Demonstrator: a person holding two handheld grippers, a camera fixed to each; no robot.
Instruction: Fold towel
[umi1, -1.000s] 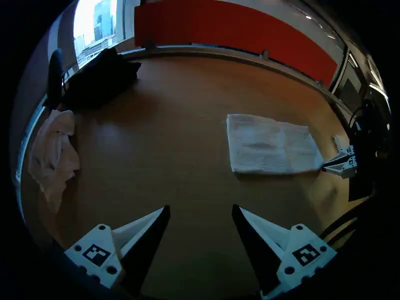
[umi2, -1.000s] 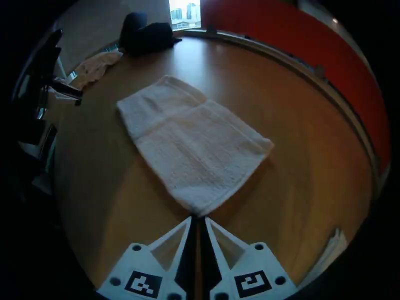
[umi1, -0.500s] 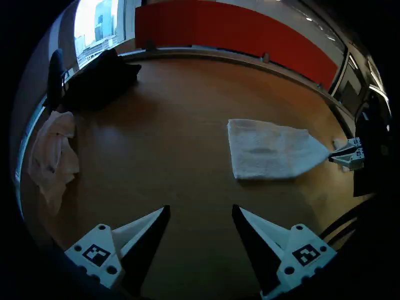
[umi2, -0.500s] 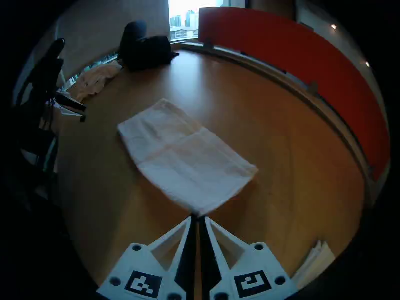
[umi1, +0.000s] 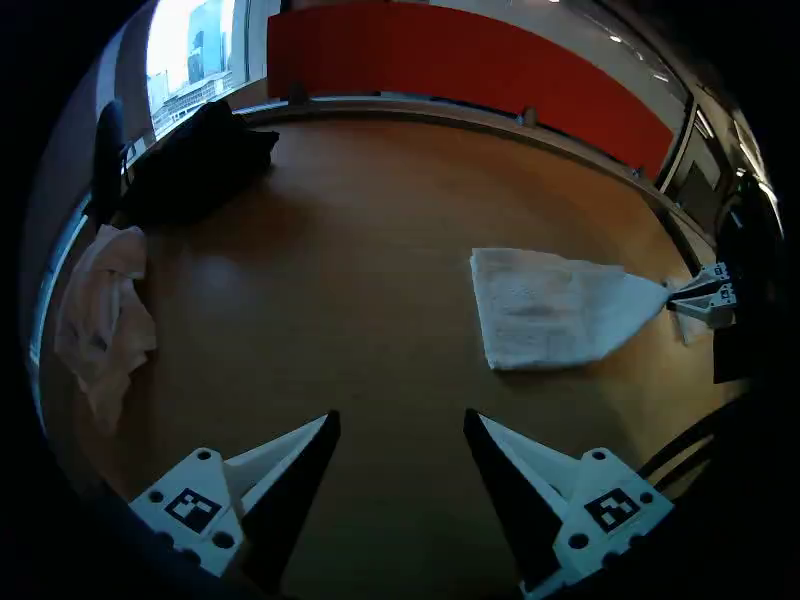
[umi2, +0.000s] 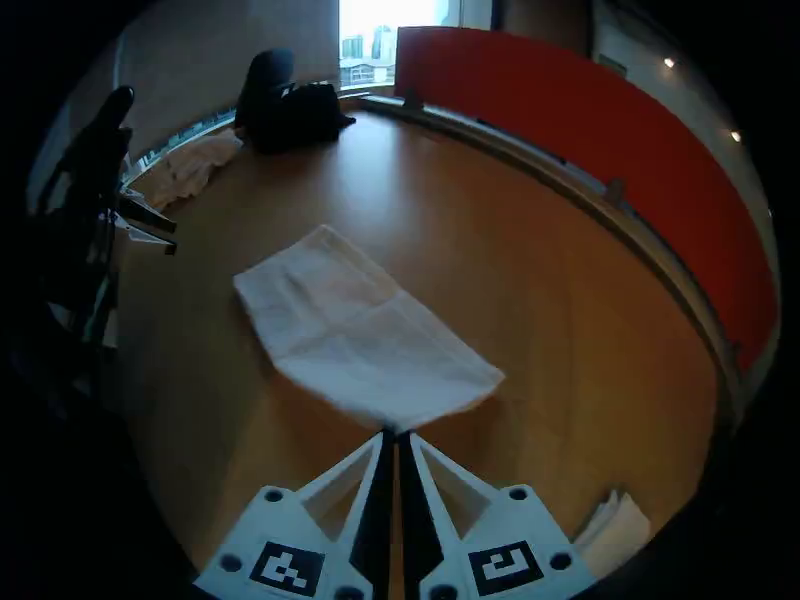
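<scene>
A white folded towel (umi2: 350, 335) lies on the wooden table (umi2: 520, 270), its near corner lifted off the wood. My right gripper (umi2: 396, 440) is shut on that corner, with the cloth rising into its fingertips. In the left gripper view the same towel (umi1: 545, 305) lies at the right, pulled to a point at the right gripper (umi1: 690, 297). My left gripper (umi1: 400, 425) stands open above bare table, well to the left of the towel, with nothing between its fingers.
A crumpled pale cloth (umi1: 100, 305) lies at the table's left edge and a black bag (umi1: 200, 155) at the far corner. A red partition (umi1: 470, 60) runs along the far edge. Another pale folded item (umi2: 615, 520) lies at the near right of the right gripper.
The right gripper has risen and pulled back with the towel's corner, dragging the towel toward itself and lifting that end. The left gripper has not moved.
</scene>
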